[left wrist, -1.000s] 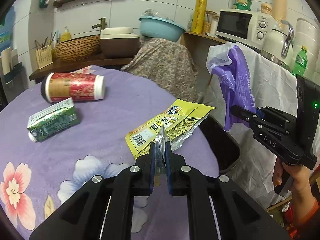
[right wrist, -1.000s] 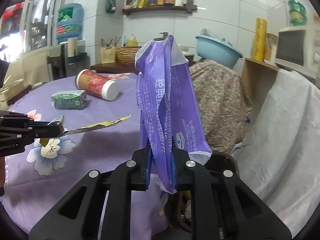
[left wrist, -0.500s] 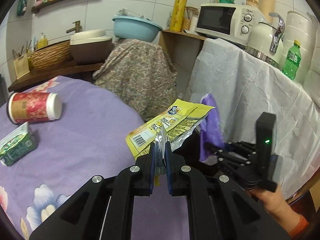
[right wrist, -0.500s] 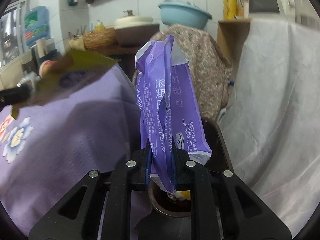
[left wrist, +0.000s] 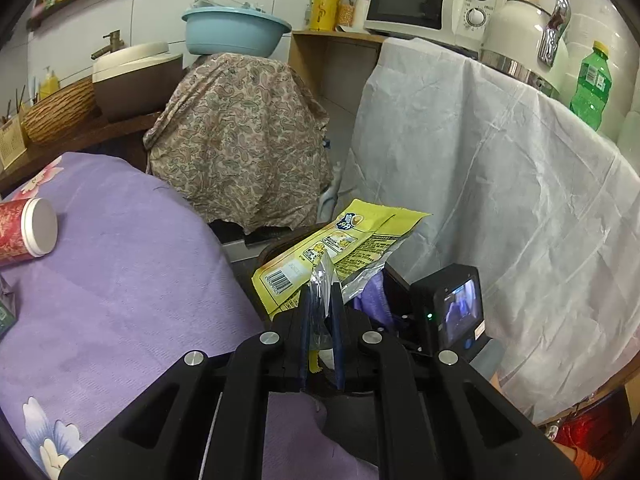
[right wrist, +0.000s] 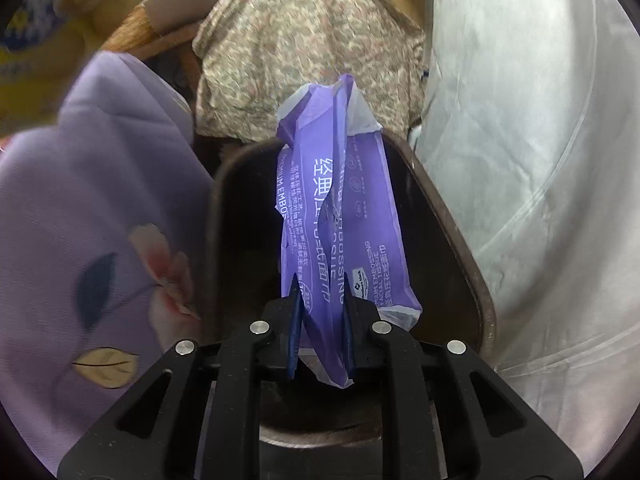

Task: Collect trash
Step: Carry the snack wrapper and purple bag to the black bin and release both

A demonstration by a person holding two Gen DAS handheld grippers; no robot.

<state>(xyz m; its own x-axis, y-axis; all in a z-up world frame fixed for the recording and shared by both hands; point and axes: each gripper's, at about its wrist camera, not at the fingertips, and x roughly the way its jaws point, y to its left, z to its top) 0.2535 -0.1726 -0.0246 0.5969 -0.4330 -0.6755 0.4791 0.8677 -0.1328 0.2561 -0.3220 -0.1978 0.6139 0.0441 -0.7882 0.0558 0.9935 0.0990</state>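
1. Swinging off the purple tablecloth, both grippers have come over to the dark bin that stands between the table edge and the white-draped counter. A second ago the right one was held high over the table; now it tips steeply down into the bin's mouth.

2. Right gripper: clenched on the purple tissue wrapper, pads pinching its lower end. The wrapper hangs inside the bin's rim, its top poking just above the far edge.

3. Left gripper: clamped on a silvery torn edge of the yellow snack bag. The bag has travelled from above the tablecloth to above the bin, beside the right gripper's body.

4. Meaning for the task: both pieces look placed for the drop. Judged from this, letting go is the step in hand, purple first.

5. Look of the trash: purple wrapper is thin film, crumpled, empty, white at the torn ends, printed with white text. Yellow bag is flat, barcode showing, foil lining exposed.

6. Bin's bottom is dark and partly hidden by the gripper; what lies there I can't tell.

7. Left behind: a red cup on its side on the table.
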